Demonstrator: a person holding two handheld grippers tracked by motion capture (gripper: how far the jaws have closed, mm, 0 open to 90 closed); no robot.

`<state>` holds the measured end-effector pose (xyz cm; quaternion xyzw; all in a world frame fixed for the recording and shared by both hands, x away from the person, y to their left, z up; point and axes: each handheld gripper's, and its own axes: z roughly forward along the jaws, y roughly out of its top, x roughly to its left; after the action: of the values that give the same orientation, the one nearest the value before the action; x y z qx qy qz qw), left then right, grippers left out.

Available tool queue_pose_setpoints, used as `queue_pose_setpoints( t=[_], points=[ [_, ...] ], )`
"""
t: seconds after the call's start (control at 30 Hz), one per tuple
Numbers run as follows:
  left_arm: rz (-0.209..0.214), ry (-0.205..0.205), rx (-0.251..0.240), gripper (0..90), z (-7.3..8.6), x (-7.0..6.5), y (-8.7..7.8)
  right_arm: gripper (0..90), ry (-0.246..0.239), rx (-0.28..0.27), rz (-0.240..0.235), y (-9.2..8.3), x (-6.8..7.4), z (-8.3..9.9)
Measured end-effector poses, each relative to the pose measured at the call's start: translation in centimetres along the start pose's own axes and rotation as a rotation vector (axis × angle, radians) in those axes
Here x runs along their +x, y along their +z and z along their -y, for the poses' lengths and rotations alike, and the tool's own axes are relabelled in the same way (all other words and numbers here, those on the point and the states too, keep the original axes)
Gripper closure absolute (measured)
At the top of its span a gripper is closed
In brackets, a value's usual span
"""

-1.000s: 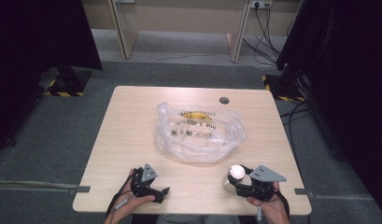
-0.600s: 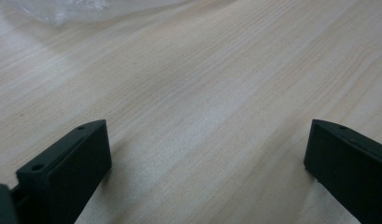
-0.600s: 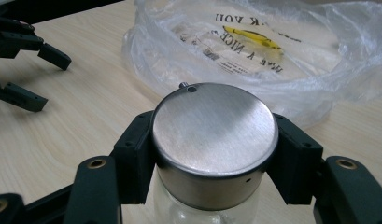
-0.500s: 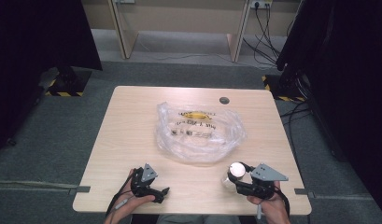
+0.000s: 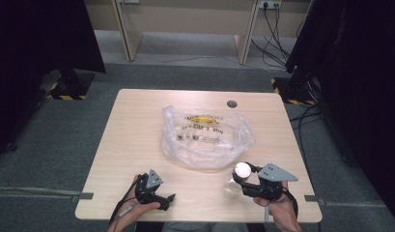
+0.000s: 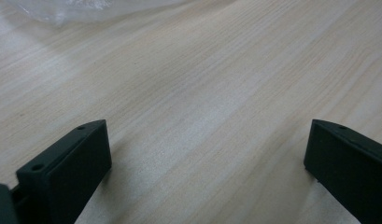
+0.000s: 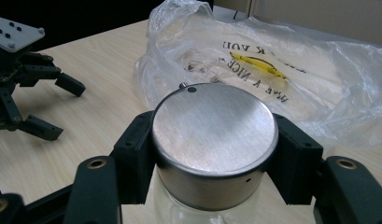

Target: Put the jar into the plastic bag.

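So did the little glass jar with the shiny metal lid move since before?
Yes. The glass jar with the round metal lid, clamped in the right gripper, has come up slightly and sits closer to the clear plastic bag on the wooden table.

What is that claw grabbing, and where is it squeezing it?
The right claw grips a glass jar by its round metal lid, one jaw on each side. The left claw is open above the table, holding nothing.
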<state>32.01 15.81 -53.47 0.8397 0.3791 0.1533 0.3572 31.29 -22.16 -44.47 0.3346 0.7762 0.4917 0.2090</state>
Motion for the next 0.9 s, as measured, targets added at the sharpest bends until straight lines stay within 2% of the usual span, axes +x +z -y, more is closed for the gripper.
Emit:
queue_pose_setpoints(
  t=[0.23,0.63,0.9],
  points=[
    [0.0,0.0,0.0,0.0,0.0,0.0,0.0,40.1,-0.014,-0.008,-0.014,0.4,0.2,-1.0],
    [0.0,0.0,0.0,0.0,0.0,0.0,0.0,40.1,-0.037,-0.016,-0.074,1.4,1.1,-2.7],
    [0.0,0.0,0.0,0.0,0.0,0.0,0.0,40.1,-0.052,-0.029,-0.093,2.5,1.6,-4.5]
  ],
)
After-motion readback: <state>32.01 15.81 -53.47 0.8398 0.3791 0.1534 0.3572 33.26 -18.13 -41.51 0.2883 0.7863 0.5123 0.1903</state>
